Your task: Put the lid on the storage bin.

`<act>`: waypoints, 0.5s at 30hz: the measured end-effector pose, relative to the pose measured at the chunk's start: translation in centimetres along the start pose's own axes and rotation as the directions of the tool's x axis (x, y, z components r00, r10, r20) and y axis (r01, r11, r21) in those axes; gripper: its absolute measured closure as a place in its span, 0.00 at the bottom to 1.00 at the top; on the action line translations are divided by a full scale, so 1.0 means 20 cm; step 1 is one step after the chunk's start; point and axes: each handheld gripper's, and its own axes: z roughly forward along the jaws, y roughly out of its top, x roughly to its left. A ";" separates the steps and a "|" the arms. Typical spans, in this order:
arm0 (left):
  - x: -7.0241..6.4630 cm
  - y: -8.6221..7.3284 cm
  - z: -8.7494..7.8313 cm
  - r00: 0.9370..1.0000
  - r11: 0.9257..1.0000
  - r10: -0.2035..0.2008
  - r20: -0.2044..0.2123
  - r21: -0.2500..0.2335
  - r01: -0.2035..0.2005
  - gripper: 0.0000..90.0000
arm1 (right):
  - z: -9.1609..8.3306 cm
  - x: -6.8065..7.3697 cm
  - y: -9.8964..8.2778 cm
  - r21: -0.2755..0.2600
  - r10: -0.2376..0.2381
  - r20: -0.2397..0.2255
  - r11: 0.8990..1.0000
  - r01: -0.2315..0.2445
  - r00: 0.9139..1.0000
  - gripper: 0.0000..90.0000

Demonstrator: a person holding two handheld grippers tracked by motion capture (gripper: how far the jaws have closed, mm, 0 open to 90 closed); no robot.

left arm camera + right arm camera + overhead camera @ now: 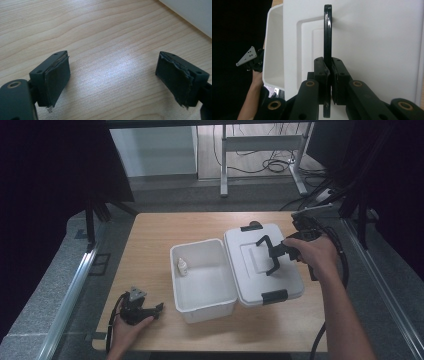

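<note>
A white box (174, 280) stands open in the middle of the table, and a small white bottle (182, 266) stands in its left part. Its lid (250, 280) lies folded out flat to the right. My right gripper (276, 254) is shut on the lid's black handle (265, 242), which stands up from the lid. The right gripper view shows the handle (327, 32) pinched between the pads of the right gripper (328, 67), over the white lid (374, 50). My left gripper (159, 309) rests at the table's front left, open, with bare wood between the jaws of the left gripper (112, 72).
Black latches (275, 296) sit on the lid's near and far edges. The box wall (195, 12) shows at the top right of the left gripper view. Light wooden table (150, 235); a desk frame and cables (270, 165) stand on the floor beyond.
</note>
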 end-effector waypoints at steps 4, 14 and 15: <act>0.00 0.00 0.00 1.000 1.000 0.000 0.000 0.000 0.000 0.14 | 0.01 0.02 0.00 0.005 -0.003 -0.004 1.000 0.003 1.000 0.94; 0.00 0.00 0.00 1.000 1.000 0.002 0.000 0.001 -0.002 0.14 | 0.03 0.08 0.02 0.008 -0.016 -0.003 1.000 0.016 1.000 0.94; 0.00 0.00 0.00 1.000 1.000 0.004 0.000 0.003 -0.004 0.14 | 0.03 0.08 0.02 0.011 -0.024 -0.002 1.000 0.024 1.000 0.94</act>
